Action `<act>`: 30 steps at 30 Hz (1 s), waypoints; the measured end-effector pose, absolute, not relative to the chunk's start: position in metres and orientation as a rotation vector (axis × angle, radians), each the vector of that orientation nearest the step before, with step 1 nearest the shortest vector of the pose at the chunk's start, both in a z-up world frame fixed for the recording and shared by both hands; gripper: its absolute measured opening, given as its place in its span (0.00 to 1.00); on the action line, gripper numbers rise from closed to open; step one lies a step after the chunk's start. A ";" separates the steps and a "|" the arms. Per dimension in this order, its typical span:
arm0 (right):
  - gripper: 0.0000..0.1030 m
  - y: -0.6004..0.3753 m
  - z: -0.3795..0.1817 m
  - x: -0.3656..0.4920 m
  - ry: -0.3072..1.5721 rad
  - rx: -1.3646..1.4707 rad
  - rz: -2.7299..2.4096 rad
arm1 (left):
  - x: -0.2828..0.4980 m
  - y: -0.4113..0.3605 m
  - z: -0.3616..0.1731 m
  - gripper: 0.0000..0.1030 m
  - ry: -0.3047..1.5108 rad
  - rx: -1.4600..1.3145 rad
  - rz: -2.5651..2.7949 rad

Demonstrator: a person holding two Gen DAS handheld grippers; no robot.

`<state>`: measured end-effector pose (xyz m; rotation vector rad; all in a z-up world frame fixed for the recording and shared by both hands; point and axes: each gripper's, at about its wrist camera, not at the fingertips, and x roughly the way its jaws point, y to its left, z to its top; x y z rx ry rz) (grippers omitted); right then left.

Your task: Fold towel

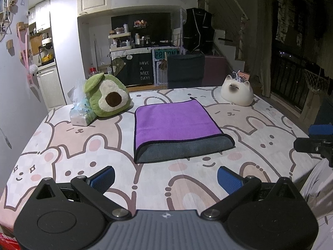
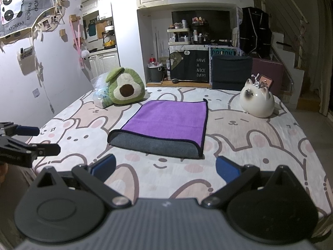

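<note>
A purple towel (image 1: pixel 174 123) with a grey underside lies folded on the rabbit-print table cover (image 1: pixel 83 145), its rolled grey fold facing me. It also shows in the right wrist view (image 2: pixel 168 118). My left gripper (image 1: pixel 165 179) is open and empty, held short of the towel's near edge. My right gripper (image 2: pixel 165 171) is open and empty, also just short of the near fold. The right gripper shows at the right edge of the left wrist view (image 1: pixel 316 139), and the left gripper at the left edge of the right wrist view (image 2: pixel 27 141).
A green avocado plush (image 1: pixel 107 95) and a tissue pack (image 1: pixel 80 114) sit at the far left of the table. A white cat figure (image 1: pixel 237 92) sits at the far right. A dark chair (image 1: pixel 185 70) stands behind the table.
</note>
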<state>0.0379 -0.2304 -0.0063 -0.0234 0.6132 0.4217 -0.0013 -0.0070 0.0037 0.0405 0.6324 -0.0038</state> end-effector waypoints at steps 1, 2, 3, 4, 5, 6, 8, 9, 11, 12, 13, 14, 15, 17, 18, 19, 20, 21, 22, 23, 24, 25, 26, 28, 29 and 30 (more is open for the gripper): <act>1.00 -0.230 -0.006 0.038 0.615 -0.022 0.419 | -0.001 -0.006 0.005 1.00 0.633 0.042 -0.005; 1.00 -0.229 -0.005 0.039 0.616 -0.022 0.416 | 0.000 -0.006 0.006 1.00 0.633 0.044 -0.005; 1.00 -0.230 -0.006 0.040 0.616 -0.022 0.414 | 0.000 -0.006 0.007 1.00 0.634 0.044 -0.005; 1.00 -0.229 -0.006 0.040 0.617 -0.025 0.413 | 0.000 -0.006 0.007 1.00 0.633 0.042 -0.005; 1.00 -0.228 -0.005 0.040 0.616 -0.028 0.412 | 0.001 -0.006 0.007 1.00 0.633 0.039 -0.005; 1.00 -0.229 -0.005 0.039 0.613 -0.030 0.412 | 0.001 -0.005 0.008 1.00 0.634 0.036 -0.006; 1.00 -0.228 -0.004 0.040 0.607 -0.036 0.413 | 0.004 -0.004 0.010 1.00 0.634 0.034 0.001; 1.00 -0.228 -0.004 0.040 0.603 -0.040 0.414 | 0.005 -0.003 0.011 1.00 0.633 0.034 0.005; 1.00 -0.227 -0.003 0.041 0.595 -0.049 0.414 | 0.009 -0.002 0.015 1.00 0.631 0.030 0.007; 1.00 -0.228 -0.001 0.043 0.592 -0.052 0.416 | 0.010 0.000 0.017 1.00 0.630 0.029 0.008; 1.00 -0.227 -0.001 0.044 0.589 -0.055 0.419 | 0.012 0.000 0.018 1.00 0.626 0.032 0.011; 1.00 -0.227 0.000 0.045 0.587 -0.059 0.419 | 0.014 0.001 0.020 1.00 0.623 0.036 0.015; 1.00 -0.226 0.000 0.048 0.585 -0.062 0.420 | 0.017 0.001 0.022 1.00 0.621 0.039 0.016; 1.00 -0.225 0.002 0.051 0.581 -0.068 0.423 | 0.021 0.003 0.025 1.00 0.618 0.045 0.013; 1.00 -0.225 0.003 0.053 0.579 -0.071 0.425 | 0.023 0.003 0.026 1.00 0.616 0.048 0.012; 1.00 -0.225 0.004 0.055 0.576 -0.075 0.427 | 0.025 0.004 0.028 1.00 0.614 0.052 0.009; 1.00 -0.225 0.005 0.057 0.573 -0.079 0.428 | 0.028 0.004 0.030 1.00 0.613 0.055 0.006; 1.00 -0.225 0.006 0.060 0.570 -0.084 0.430 | 0.030 0.005 0.031 1.00 0.613 0.057 0.004; 1.00 -0.225 0.007 0.061 0.567 -0.087 0.431 | 0.033 0.006 0.032 1.00 0.614 0.057 0.001; 1.00 -0.225 0.007 0.063 0.566 -0.089 0.431 | 0.036 0.007 0.032 1.00 0.617 0.054 -0.002; 1.00 -0.225 0.007 0.066 0.565 -0.090 0.433 | 0.039 0.009 0.033 1.00 0.620 0.050 -0.007; 1.00 -0.224 0.008 0.068 0.566 -0.092 0.435 | 0.042 0.009 0.033 1.00 0.624 0.046 -0.010; 1.00 -0.224 0.008 0.070 0.567 -0.094 0.436 | 0.046 0.010 0.032 1.00 0.628 0.044 -0.014; 1.00 -0.225 0.008 0.074 0.566 -0.100 0.437 | 0.053 0.013 0.032 1.00 0.632 0.041 -0.020; 1.00 -0.226 0.007 0.077 0.567 -0.105 0.438 | 0.056 0.014 0.033 1.00 0.634 0.041 -0.021; 1.00 -0.226 0.008 0.079 0.565 -0.109 0.438 | 0.059 0.016 0.033 1.00 0.634 0.043 -0.022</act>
